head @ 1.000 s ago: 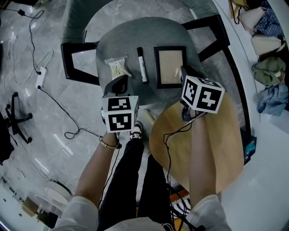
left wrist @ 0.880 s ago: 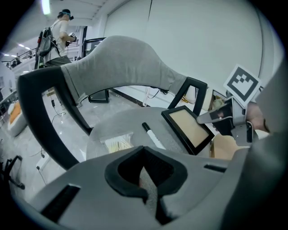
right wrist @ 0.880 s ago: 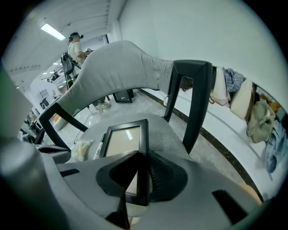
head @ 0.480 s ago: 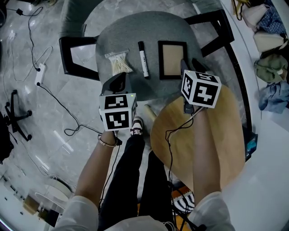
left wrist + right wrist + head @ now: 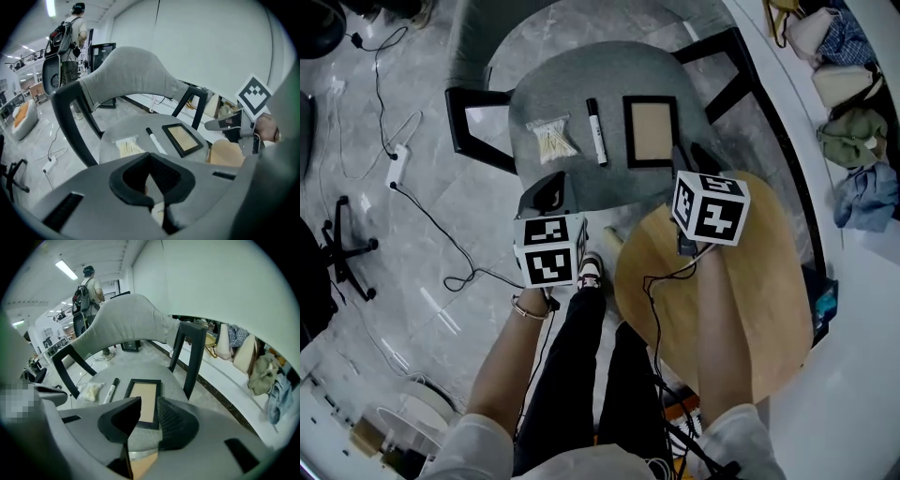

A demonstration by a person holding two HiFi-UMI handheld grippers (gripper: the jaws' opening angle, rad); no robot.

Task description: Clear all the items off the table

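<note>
On the grey chair seat, from left to right, lie a swab bag, a marker and a picture frame. The frame is just beyond the right tool, whose jaws are slightly apart, have just been closing and are empty. The left tool is closed, empty and near the swabs.

The grey chair seat bears a swab packet, marker and picture frame.

White power strip on marble floor; bags, perhaps clothing, along right edge; person standing far off.
</note>
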